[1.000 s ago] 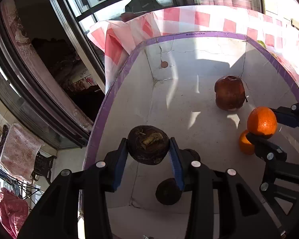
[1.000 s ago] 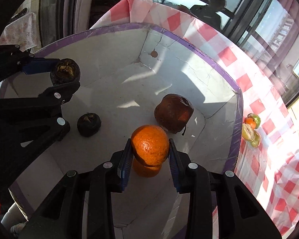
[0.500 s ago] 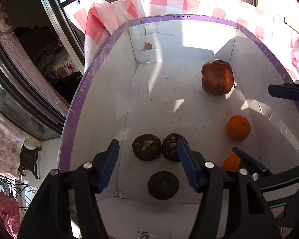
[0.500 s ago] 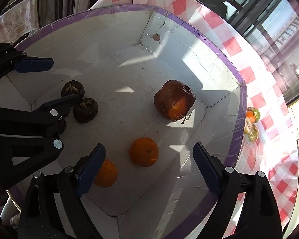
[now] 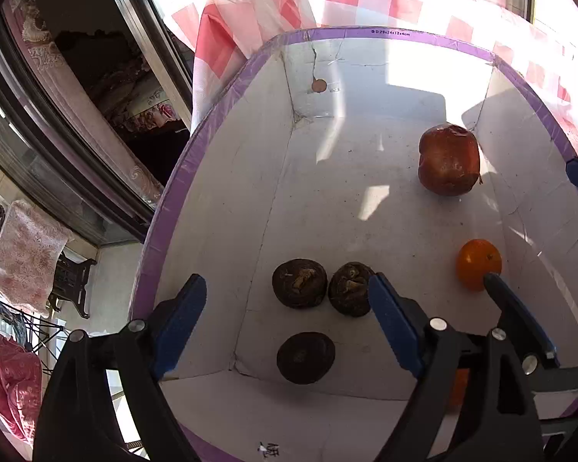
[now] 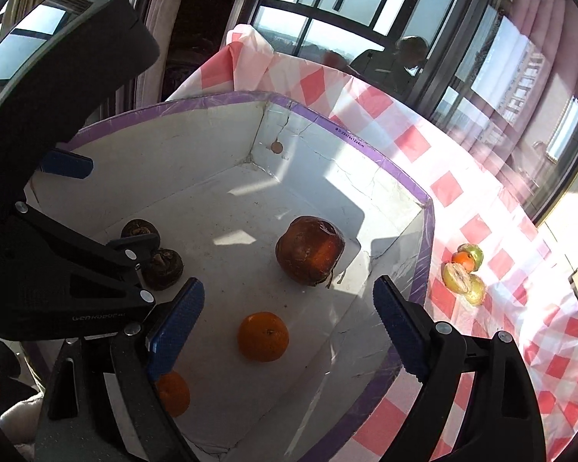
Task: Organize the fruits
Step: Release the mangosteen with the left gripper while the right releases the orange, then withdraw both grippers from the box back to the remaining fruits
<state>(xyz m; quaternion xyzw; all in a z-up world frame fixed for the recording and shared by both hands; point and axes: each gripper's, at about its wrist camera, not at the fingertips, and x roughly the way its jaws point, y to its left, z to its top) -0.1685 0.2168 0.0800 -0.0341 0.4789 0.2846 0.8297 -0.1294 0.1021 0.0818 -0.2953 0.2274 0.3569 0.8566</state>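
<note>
A red-and-white checked tablecloth [image 6: 478, 227] by sunny windows carried the purple-rimmed white box [image 5: 162, 231]. Lowest in the left view, the left gripper [image 5: 287, 323] gaped empty, as did the right gripper [image 6: 289, 327]; a second earlier each had clamped a fruit. Now three dark water chestnuts [image 5: 299, 283], probably, lay at lower centre, and two oranges [image 6: 263, 336] lay right. Beyond sat the red pomegranate [image 5: 449, 164]. Outside the box, cut fruit pieces [image 6: 464, 273] awaited sorting, I judged.
</note>
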